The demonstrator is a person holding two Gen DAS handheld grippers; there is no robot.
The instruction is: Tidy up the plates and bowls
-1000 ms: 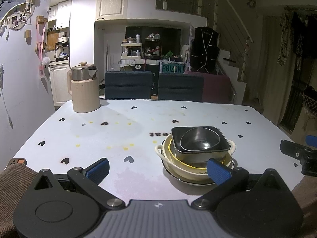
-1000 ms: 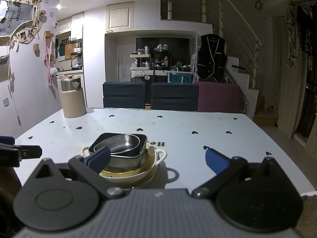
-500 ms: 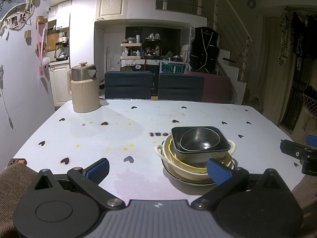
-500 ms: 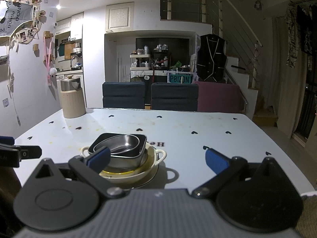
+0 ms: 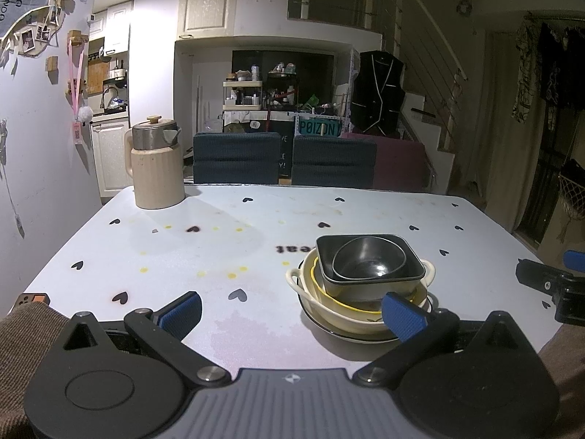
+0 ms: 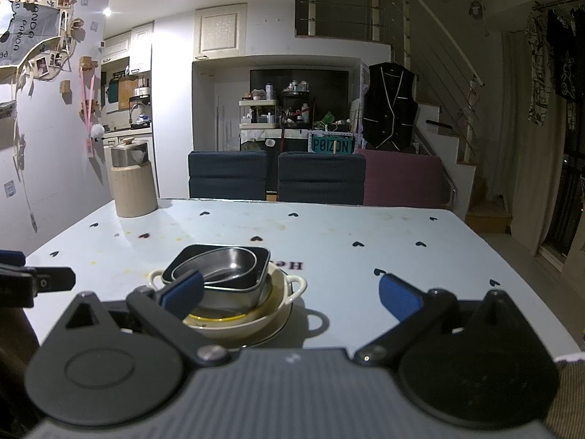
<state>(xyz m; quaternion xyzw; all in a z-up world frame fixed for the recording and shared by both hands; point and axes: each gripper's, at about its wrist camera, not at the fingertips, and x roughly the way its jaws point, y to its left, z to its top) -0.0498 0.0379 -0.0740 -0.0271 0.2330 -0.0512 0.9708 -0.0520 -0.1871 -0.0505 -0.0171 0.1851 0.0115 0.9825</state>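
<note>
A stack of dishes stands on the white table (image 5: 234,256): a round metal bowl (image 5: 369,258) in a dark square bowl (image 5: 409,274), in a cream two-handled bowl (image 5: 310,289), on a plate (image 5: 340,333). The stack also shows in the right wrist view (image 6: 226,285). My left gripper (image 5: 292,312) is open and empty, just in front and left of the stack. My right gripper (image 6: 290,291) is open and empty, in front and right of it. Each gripper shows at the edge of the other's view.
A beige kettle (image 5: 155,168) with a metal lid stands at the table's far left corner. Two dark blue chairs (image 5: 285,161) stand behind the far edge. The near table edge is just under both grippers.
</note>
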